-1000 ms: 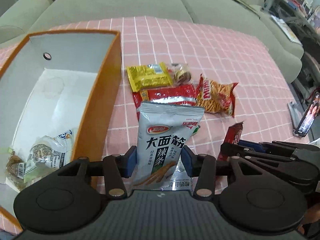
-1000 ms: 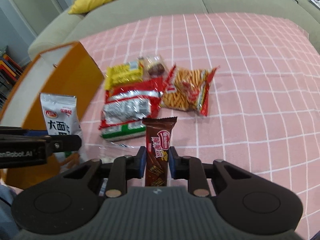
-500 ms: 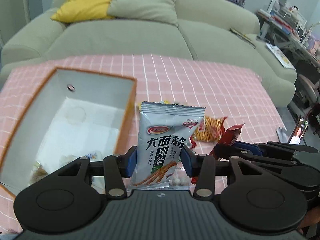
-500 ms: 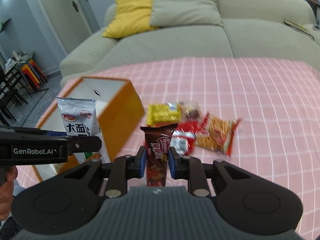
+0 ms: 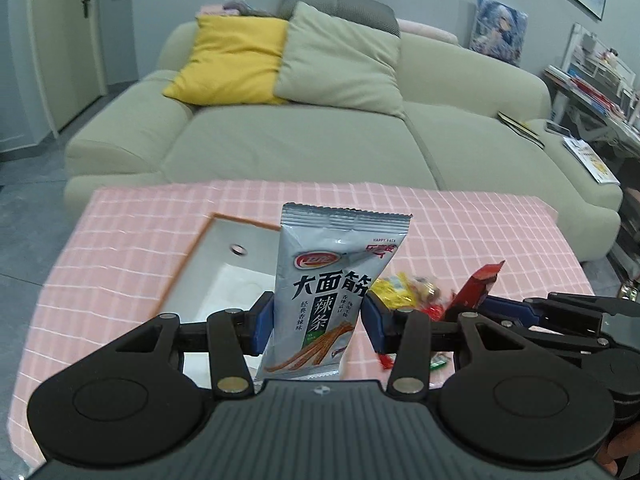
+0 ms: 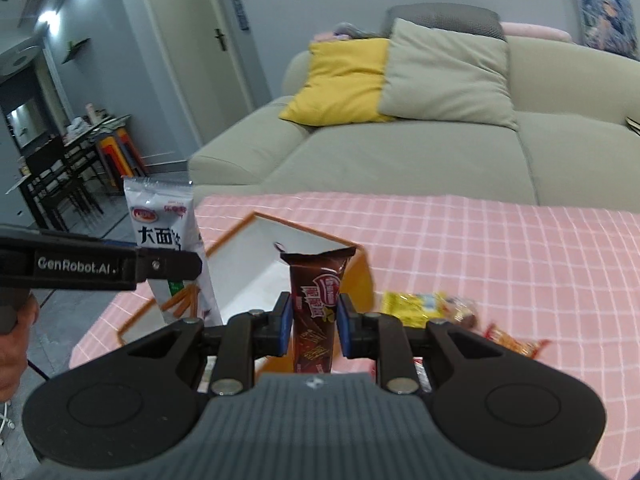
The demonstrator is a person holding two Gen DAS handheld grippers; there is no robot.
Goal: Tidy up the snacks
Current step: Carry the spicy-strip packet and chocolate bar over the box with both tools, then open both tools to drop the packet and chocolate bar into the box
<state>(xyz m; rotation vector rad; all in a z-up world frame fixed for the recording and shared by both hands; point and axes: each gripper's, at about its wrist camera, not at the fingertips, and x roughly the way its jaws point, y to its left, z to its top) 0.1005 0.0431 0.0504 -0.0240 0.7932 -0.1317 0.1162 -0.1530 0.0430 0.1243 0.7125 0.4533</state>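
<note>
Silver foil is what we see first: our left gripper (image 5: 318, 322) pinches a grey-silver snack packet (image 5: 334, 284) by its lower half, the blue pads pressed against both edges so the pack stands upright in the middle of the left wrist frame. In the right wrist view the same packet (image 6: 168, 236) shows at centre left, clamped in the black arm of that gripper (image 6: 172, 266), with part of a hand (image 6: 14, 344) at the left edge.

Our right gripper (image 6: 311, 326) is closed on a brown chocolate bar wrapper (image 6: 314, 304), held upright at the frame's centre. In the left wrist view its red-brown top (image 5: 478, 286) pokes up at the right.

Behind both held snacks sits the orange box (image 6: 362, 276) with a white interior, open at the top, on the pink checked cloth (image 6: 500, 248). Right of the box, low in the frame, loose snacks lie on the cloth: a yellow packet (image 6: 412, 304), a small clear-wrapped piece (image 6: 464, 312) touching it, and an orange-red bag of sticks (image 6: 516, 344) just beside them.

Across the upper half stretches a pale green sofa (image 5: 304, 140) with a yellow cushion (image 5: 230, 60) and a sage cushion (image 5: 336, 60) leaning together.
</note>
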